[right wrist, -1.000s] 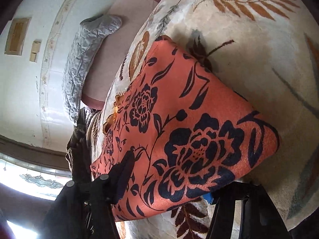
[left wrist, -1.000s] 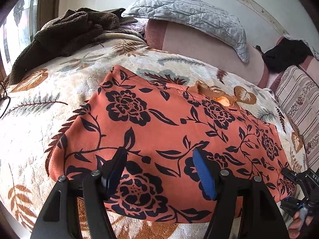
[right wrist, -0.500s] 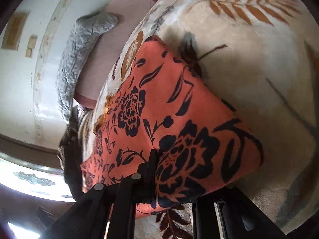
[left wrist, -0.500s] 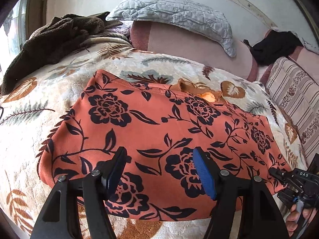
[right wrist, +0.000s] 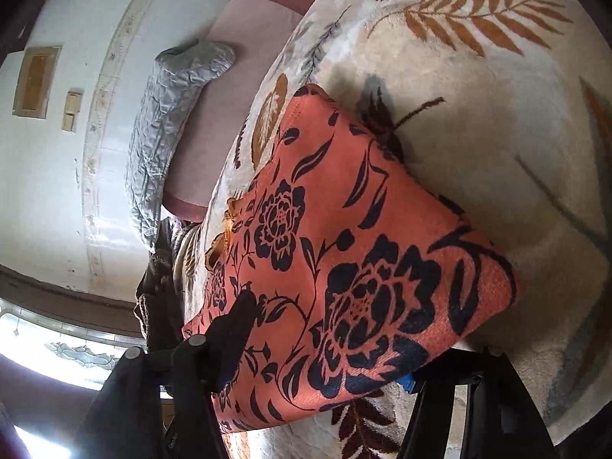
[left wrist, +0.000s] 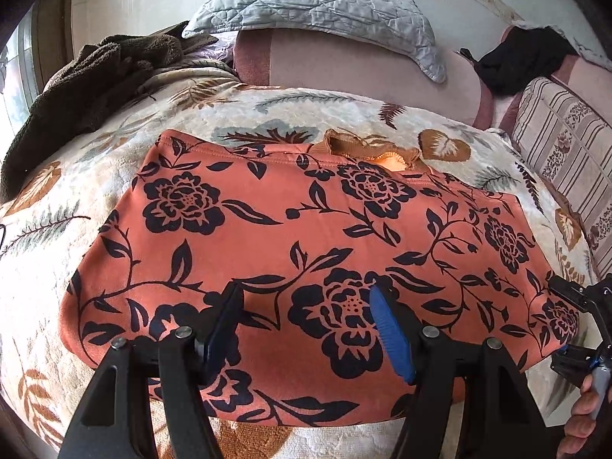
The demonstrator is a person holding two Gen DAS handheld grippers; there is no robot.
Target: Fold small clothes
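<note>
An orange garment with black flowers (left wrist: pixel 306 222) lies folded flat on the cream leaf-patterned bedspread (left wrist: pixel 57 229). A brown collar (left wrist: pixel 367 149) peeks out at its far edge. My left gripper (left wrist: pixel 306 290) hovers open over the garment's near edge, nothing between its fingers. My right gripper (right wrist: pixel 329 344) is at the garment's (right wrist: pixel 363 267) right corner, its jaws opening. One finger (right wrist: pixel 233 329) lies over the cloth; the other is below the edge, only a bit of blue pad (right wrist: pixel 408 381) showing. The right gripper (left wrist: pixel 558 323) also shows at the right edge of the left wrist view.
A grey quilted pillow (left wrist: pixel 317 4) rests on a pink bolster (left wrist: pixel 363 65) at the back. A brown fuzzy blanket (left wrist: pixel 84 84) is heaped at back left, a black garment (left wrist: pixel 524 57) and a striped cushion (left wrist: pixel 566 141) at back right. A hand (left wrist: pixel 581 417) holds the right gripper.
The right gripper's jaws closed on the garment's corner half a second ago and now stand wide again. The left gripper drifted a little sideways over the near edge, still open.
</note>
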